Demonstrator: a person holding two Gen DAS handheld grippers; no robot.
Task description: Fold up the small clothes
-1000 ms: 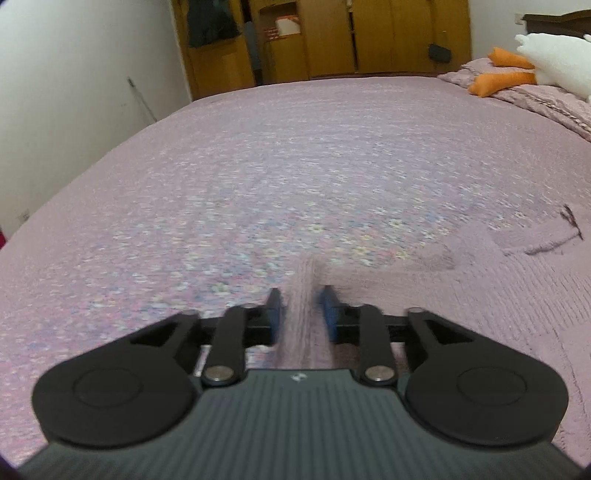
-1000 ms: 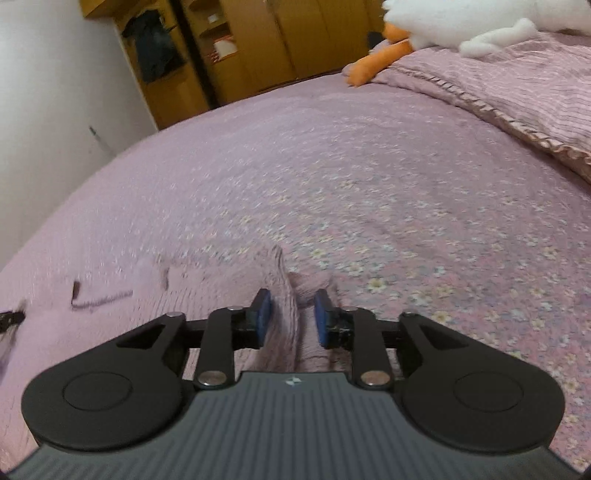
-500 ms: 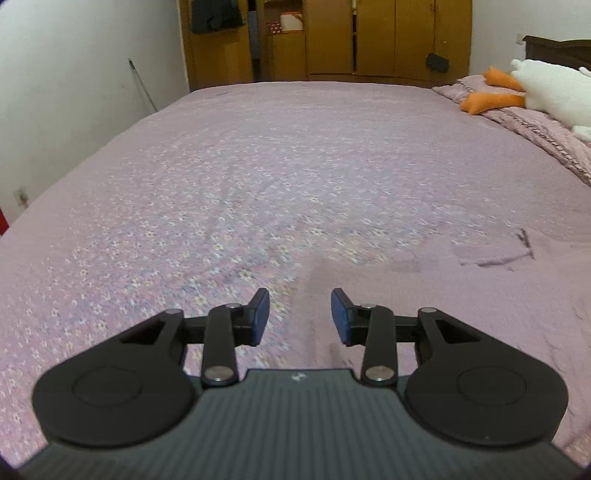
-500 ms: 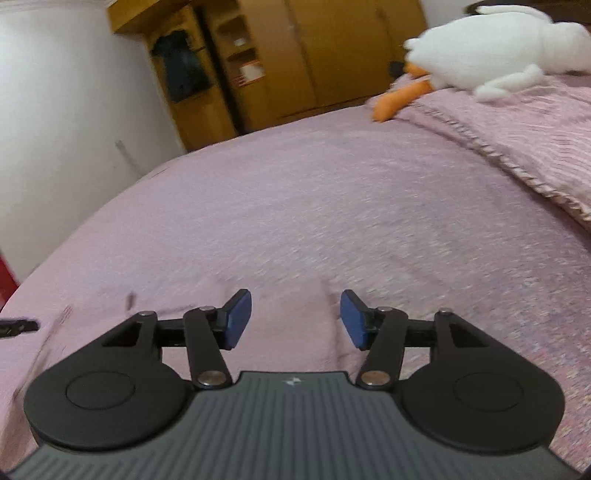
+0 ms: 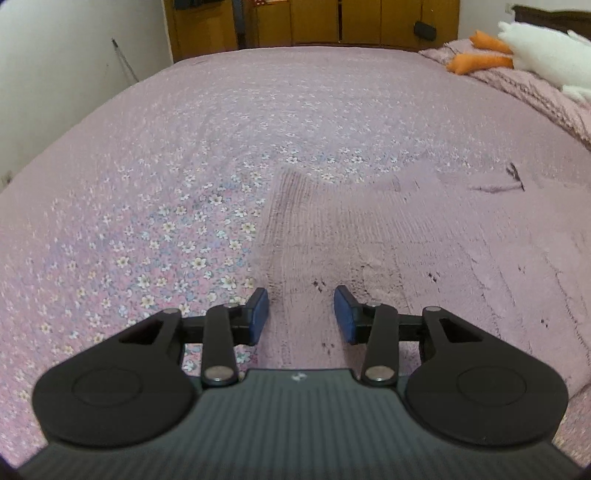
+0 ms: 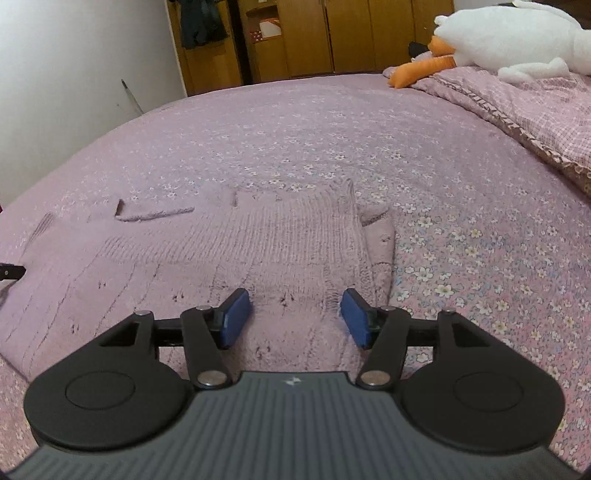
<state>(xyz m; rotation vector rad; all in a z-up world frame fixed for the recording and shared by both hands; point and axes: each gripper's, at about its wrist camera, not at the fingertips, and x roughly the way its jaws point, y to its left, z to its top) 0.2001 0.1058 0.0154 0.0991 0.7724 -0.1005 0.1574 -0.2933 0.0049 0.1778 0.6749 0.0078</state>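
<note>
A small pink knitted sweater [image 6: 280,236] lies flat on the flowered bedspread, its far edge folded over. In the left wrist view the same sweater [image 5: 369,236] spreads ahead and to the right. My left gripper [image 5: 301,314] hovers over the sweater's left edge, open, with nothing pinched between the blue pads. My right gripper [image 6: 295,317] hangs above the sweater's right side; its jaws are opening and only flat knit lies below them, not pressed. The tip of the left gripper [image 6: 11,272] shows at the left edge of the right wrist view.
The pink flowered bedspread [image 5: 166,155] stretches far ahead. A white plush goose with orange feet [image 6: 509,40] lies on a checked quilt [image 6: 535,107] at the right. Wooden wardrobes [image 6: 332,33] stand beyond the bed, a white wall [image 5: 55,74] on the left.
Both grippers let go of the bunched sweater fabric they pinched a second ago and opened. They drew back toward me, and the sweater now lies flat.
</note>
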